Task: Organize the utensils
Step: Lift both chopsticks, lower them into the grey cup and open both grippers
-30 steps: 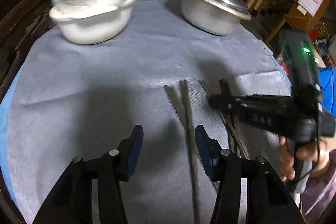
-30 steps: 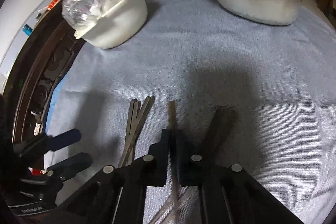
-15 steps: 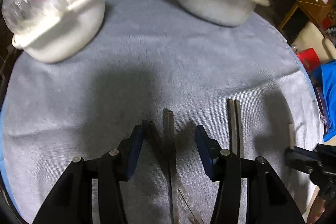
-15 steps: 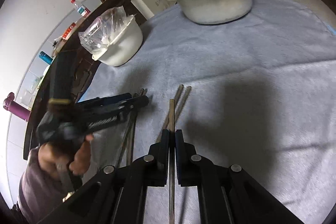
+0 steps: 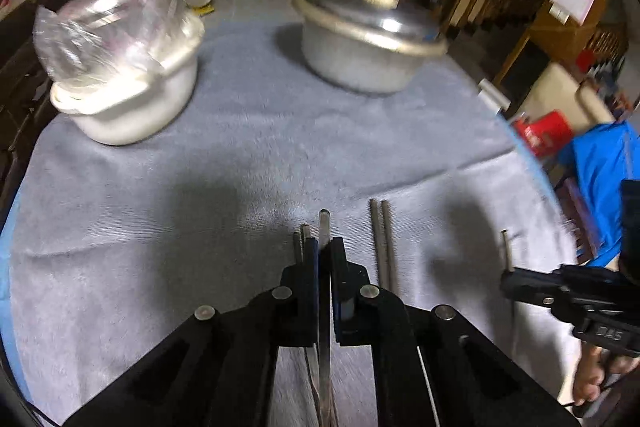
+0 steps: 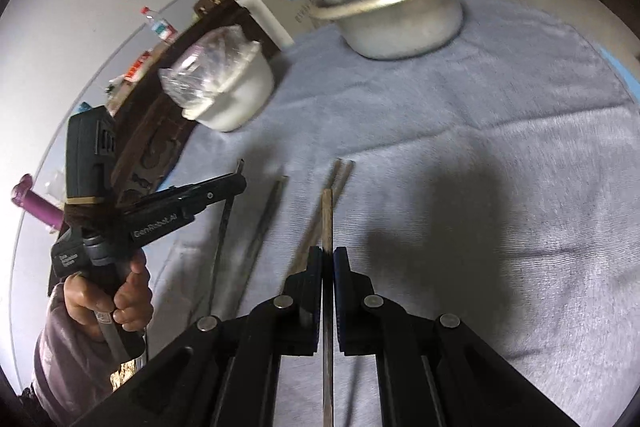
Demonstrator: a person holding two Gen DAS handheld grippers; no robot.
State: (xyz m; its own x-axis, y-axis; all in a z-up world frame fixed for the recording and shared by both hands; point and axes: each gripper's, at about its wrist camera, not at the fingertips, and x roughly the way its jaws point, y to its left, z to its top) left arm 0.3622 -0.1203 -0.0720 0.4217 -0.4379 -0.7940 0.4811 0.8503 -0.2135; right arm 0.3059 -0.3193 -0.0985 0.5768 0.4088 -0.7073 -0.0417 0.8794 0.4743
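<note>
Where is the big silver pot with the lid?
The lidded silver metal pot sits at the far side of the grey cloth-covered table, right of the white bowl holding a clear plastic bag in the left wrist view.

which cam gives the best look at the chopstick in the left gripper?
Right wrist: it shows the left gripper from the side, the chopstick sticking out beyond both sides of its shut tips, above the grey cloth. Left wrist shows the chopstick end-on between its own fingers, foreshortened and mostly hidden.

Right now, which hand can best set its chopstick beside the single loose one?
Left: its hand-held gripper, just shut on a chopstick, sits over the loose chopstick; the pair blocks the right hand-held gripper.
</note>
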